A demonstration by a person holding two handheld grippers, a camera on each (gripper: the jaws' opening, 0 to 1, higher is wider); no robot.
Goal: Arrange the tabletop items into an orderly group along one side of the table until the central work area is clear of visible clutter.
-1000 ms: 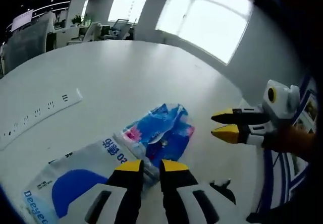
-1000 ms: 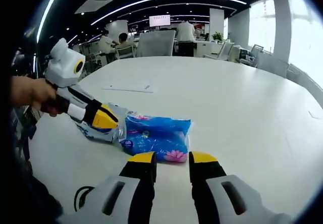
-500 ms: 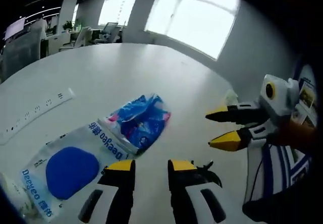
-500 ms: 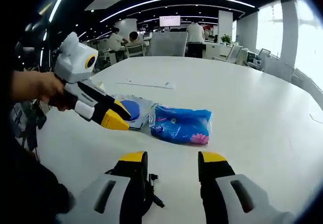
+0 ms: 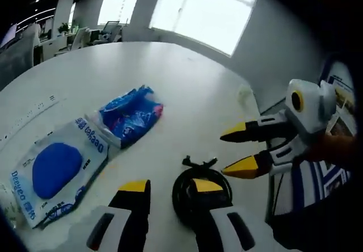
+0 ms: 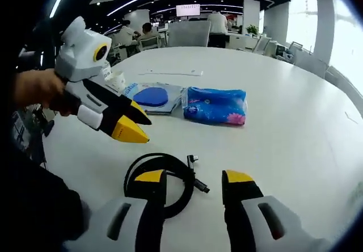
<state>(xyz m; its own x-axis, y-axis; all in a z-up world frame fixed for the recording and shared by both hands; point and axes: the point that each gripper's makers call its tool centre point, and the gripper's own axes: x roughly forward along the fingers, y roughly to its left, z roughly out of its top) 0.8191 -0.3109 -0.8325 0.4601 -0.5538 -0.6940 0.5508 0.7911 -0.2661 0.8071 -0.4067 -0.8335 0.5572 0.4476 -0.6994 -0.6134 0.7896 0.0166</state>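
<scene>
Tabletop cable (image 6: 161,175) beneath right hand-held gripper (image 6: 195,178)

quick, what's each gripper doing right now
Left gripper: open, empty, over the black cable.
Right gripper: open, empty, above the same cable.

Office chairs (image 6: 189,34), wall screen (image 6: 187,10).

At the left of the left gripper view, the clear packet with the blue pad (image 5: 57,169) reads "Deeyeo" on two edges; smaller print is illegible.
</scene>
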